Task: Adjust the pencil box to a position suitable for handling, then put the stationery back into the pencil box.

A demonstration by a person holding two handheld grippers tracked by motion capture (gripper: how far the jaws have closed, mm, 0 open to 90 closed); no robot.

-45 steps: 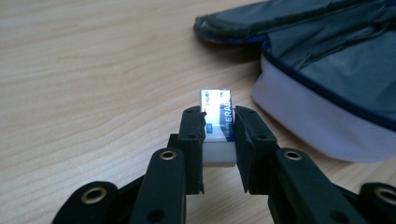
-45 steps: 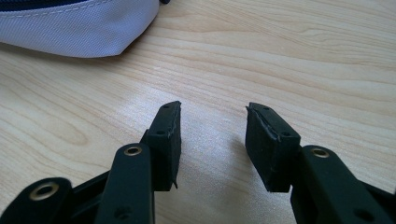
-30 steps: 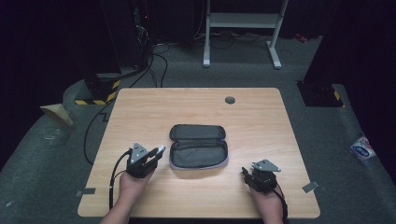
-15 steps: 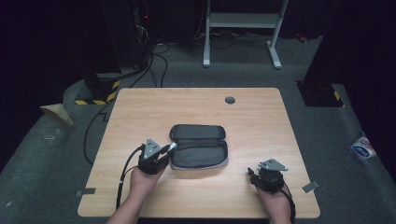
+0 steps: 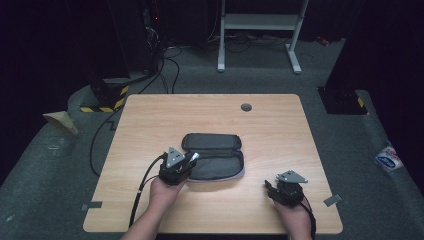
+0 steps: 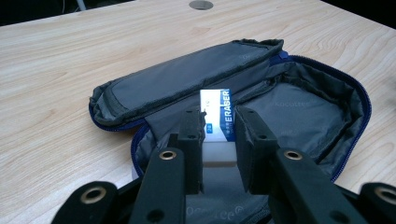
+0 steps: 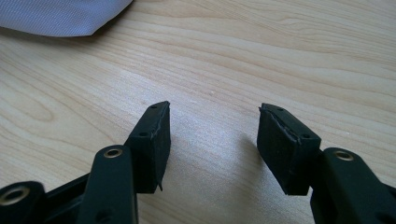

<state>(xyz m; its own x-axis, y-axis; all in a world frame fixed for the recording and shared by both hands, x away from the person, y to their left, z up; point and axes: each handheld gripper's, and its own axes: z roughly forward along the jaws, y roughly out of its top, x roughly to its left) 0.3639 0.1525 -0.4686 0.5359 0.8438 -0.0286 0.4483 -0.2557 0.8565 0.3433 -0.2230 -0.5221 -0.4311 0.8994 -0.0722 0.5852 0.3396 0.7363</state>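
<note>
While the left gripper [image 5: 187, 161] keeps its fingers [image 6: 194, 135] clamped on a white eraser [image 6: 215, 122], it has travelled from the near left of the worktop [image 5: 150, 120] up to the open pencil case [image 5: 214, 162], which lies at the middle of the worktop. A second ago that hand sat just off the case's left end; now, in the high view, its tips reach over the case's left edge. In the left gripper view the eraser stands upright between the two pads, its blue-printed sleeve facing forward, and it hangs above the grey lining of the case's lower half, with the flap folded back beyond it. I cannot tell whether the eraser's lower end already touches the lining.

The right gripper [image 5: 270, 188] rests near the front right corner of the worktop, well apart from the case. Its fingers [image 7: 152, 140] have just been opening and now stand roughly half apart with nothing between them, only bare wood beneath; a corner of the case's grey fabric shows at the top left of the right gripper view.

Judged from this, the carrying step looks nearly done: the eraser is over the compartment, so what remains is likely to lower it a little and let go so that it lies inside. The right hand looks free to steady the case or to close it afterwards.
</note>
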